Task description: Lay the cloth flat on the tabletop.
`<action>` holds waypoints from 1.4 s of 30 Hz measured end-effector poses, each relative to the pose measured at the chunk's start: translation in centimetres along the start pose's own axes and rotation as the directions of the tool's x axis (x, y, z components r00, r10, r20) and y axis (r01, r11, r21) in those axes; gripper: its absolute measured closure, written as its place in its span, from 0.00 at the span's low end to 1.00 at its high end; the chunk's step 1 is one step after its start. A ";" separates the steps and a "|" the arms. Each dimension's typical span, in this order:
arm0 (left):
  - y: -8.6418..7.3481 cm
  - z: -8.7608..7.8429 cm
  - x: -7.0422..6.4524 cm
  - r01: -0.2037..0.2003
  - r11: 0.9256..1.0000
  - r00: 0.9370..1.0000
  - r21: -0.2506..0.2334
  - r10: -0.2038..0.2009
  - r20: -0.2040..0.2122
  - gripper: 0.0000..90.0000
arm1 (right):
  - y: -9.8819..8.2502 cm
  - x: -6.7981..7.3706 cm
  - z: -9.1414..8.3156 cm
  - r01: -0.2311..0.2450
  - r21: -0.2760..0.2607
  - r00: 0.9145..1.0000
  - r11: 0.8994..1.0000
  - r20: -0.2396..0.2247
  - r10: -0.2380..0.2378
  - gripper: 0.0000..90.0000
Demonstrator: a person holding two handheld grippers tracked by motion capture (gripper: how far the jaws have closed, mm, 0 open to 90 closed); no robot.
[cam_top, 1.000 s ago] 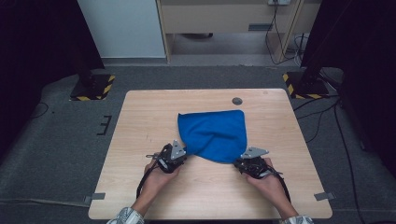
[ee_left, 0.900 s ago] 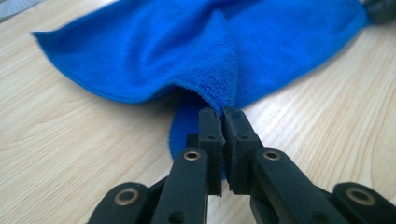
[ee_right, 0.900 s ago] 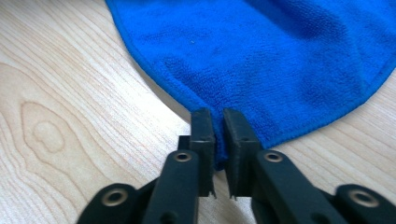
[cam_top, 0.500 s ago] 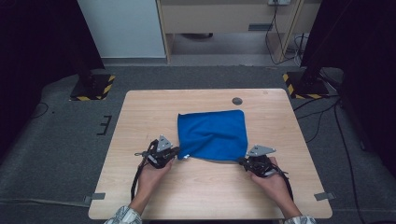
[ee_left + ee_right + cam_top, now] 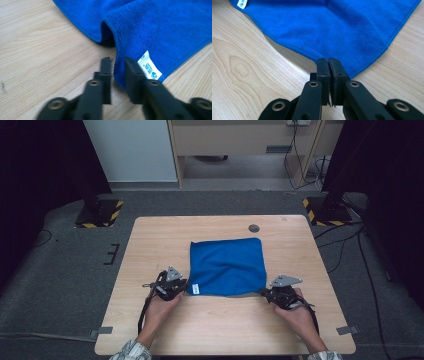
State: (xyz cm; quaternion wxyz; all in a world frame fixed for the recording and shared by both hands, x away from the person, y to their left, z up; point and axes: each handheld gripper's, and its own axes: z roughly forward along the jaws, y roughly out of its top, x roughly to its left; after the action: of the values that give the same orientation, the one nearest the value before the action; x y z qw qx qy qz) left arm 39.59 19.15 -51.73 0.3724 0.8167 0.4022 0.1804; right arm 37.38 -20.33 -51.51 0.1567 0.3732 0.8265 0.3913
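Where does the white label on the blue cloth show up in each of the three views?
High view: white label at the near left corner of the blue cloth, beside the left gripper.
Left gripper view: label right of centre, just beyond the right-hand jaw.
Right gripper view: label at the top left edge.
Shared landmark: the cloth's near hem along the wooden table.

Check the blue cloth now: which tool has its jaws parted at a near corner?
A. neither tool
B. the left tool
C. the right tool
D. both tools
B: the left tool shows a gap around the blue cloth corner, having just been opening; the right tool is clamped on its corner.
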 end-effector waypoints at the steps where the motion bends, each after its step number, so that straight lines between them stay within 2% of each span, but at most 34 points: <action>1: 0.0 -0.2 0.0 0.000 1.000 1.000 -0.007 0.000 -0.001 0.75 | 0.0 0.0 0.0 0.002 0.000 1.000 1.000 0.000 -0.002 0.97; 3: -0.1 -0.5 -0.3 -0.017 1.000 1.000 -0.016 0.017 -0.006 0.63 | 0.0 0.0 -0.1 0.005 -0.001 1.000 1.000 0.000 -0.005 0.97; 6: -0.3 -1.1 -0.6 -0.027 0.999 1.000 -0.030 0.026 -0.011 0.56 | 0.0 0.0 0.0 -0.002 0.002 1.000 1.000 0.001 0.002 0.97; 9: -0.3 -1.3 -0.9 -0.021 0.999 1.000 -0.040 0.021 0.009 0.45 | -0.1 -0.1 0.1 -0.001 0.004 1.000 1.000 0.001 0.001 0.97; 11: -0.3 -1.1 -1.1 -0.026 0.999 1.000 -0.040 0.026 0.005 0.43 | -0.1 -0.1 0.1 -0.002 0.004 1.000 1.000 0.001 0.002 0.97; 14: -0.3 -0.5 -1.1 -0.031 1.000 1.000 -0.008 0.031 -0.003 0.42 | -0.1 -0.1 0.1 -0.002 0.004 1.000 1.000 -0.001 0.002 0.97; 17: -0.5 0.1 -0.8 -0.030 0.999 1.000 0.030 0.029 0.008 0.46 | -0.2 -0.2 0.1 -0.010 0.007 1.000 1.000 -0.001 0.010 0.97; 20: -0.7 0.4 -0.9 -0.051 0.997 0.999 0.059 0.051 0.014 0.55 | -0.4 -0.2 -0.1 0.001 0.015 1.000 1.000 0.001 -0.001 0.97; 27: -0.3 0.3 -1.1 -0.067 0.995 0.997 0.069 0.065 0.034 0.85 | -0.7 -0.2 -0.8 0.000 0.007 1.000 1.000 0.002 0.000 0.97; 30: -0.2 0.2 -1.2 -0.078 0.994 0.996 0.072 0.074 0.049 0.94 | -0.9 0.1 -1.4 0.003 0.006 1.000 1.000 0.001 -0.003 0.97; 34: -0.2 -0.2 -1.5 -0.068 0.995 0.995 0.071 0.062 0.074 0.97 | -1.0 0.5 -2.0 0.010 0.000 1.000 1.000 0.000 -0.010 0.97; 37: -0.4 -0.5 -2.1 -0.085 0.992 0.992 0.094 0.075 0.105 0.97 | -1.2 0.8 -2.0 0.030 0.014 1.000 0.999 0.001 -0.030 0.97; 42: -0.5 -1.2 -2.3 -0.080 0.992 0.991 0.102 0.068 0.118 0.98 | -1.5 1.0 -2.3 0.050 0.038 0.999 0.998 0.006 -0.050 0.97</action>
State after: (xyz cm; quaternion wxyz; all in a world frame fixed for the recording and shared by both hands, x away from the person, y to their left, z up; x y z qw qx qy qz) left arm 37.15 18.09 -51.32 0.3438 0.8588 0.3585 0.1253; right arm 34.72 -21.48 -51.14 0.1621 0.3567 0.8422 0.3703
